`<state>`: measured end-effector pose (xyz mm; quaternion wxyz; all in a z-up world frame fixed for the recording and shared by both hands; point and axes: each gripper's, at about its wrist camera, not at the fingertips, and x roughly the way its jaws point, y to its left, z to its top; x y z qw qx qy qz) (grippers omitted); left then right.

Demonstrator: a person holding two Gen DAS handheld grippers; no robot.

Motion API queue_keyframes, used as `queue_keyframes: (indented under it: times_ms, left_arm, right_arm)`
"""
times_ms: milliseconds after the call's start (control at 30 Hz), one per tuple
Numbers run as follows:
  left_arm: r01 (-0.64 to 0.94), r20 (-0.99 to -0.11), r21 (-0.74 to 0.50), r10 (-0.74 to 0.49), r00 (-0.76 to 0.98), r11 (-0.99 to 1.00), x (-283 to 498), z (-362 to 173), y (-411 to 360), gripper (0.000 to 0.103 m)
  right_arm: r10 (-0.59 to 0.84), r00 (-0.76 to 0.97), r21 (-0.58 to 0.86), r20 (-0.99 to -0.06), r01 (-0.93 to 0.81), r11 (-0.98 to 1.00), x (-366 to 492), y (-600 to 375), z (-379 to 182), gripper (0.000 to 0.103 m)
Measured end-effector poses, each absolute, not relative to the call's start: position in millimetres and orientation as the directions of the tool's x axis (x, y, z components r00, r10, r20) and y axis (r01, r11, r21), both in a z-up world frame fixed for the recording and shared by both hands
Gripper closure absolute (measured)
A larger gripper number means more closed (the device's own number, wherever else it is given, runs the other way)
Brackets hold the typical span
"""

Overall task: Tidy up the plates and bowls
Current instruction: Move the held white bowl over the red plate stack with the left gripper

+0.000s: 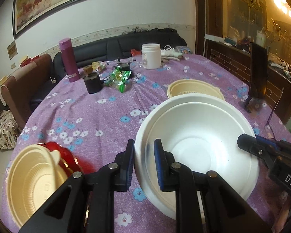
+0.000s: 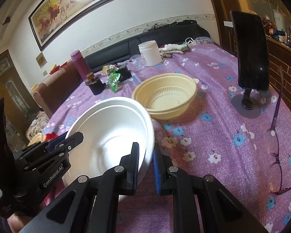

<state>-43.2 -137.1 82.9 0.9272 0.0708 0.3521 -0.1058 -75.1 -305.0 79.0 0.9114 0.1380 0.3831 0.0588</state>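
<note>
From your left wrist, your left gripper is clamped on the near-left rim of the white bowl, one finger outside and one inside. The bowl sits above the purple flowered cloth, with a cream bowl behind it and another cream bowl at the lower left.

From your right wrist, your right gripper pinches the white bowl's right rim. Glasses lie to the right.

Open tablecloth lies left of the white bowl; beige bowls stand just behind it.
</note>
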Motion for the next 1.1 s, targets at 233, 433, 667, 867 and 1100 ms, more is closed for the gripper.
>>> queue_keyframes:
  times_ms: [233, 433, 667, 867, 1100]
  left_arm:
    - [0.202, -0.616, 0.043, -0.133, 0.776, 0.978, -64, 115, -101, 0.082]
    - [0.097, -0.553, 0.028, -0.066, 0.83, 0.995, -83, 144, -42, 0.078]
    - [-0.067, -0.57, 0.013, 0.063, 0.819, 0.998, -92, 141, 39, 0.078]
    - [-0.132, -0.629, -0.006, 0.099, 0.771, 0.991, -88, 114, 76, 0.078]
    - [-0.142, -0.651, -0.029, 0.089, 0.754, 0.989, -84, 96, 86, 0.078]
  right_arm:
    - [0.296, 0.704, 0.344, -0.646, -0.078, 0.936, -80, -284, 111, 0.088]
    - [0.415, 0.658, 0.396, -0.628, -0.189, 0.899, -66, -241, 137, 0.088]
    - [0.522, 0.541, 0.408, -0.659, -0.326, 0.853, -42, -152, 130, 0.088]
    - [0.535, 0.468, 0.392, -0.703, -0.373, 0.841, -35, -102, 109, 0.088]
    - [0.493, 0.453, 0.345, -0.743, -0.373, 0.861, -33, -83, 93, 0.087]
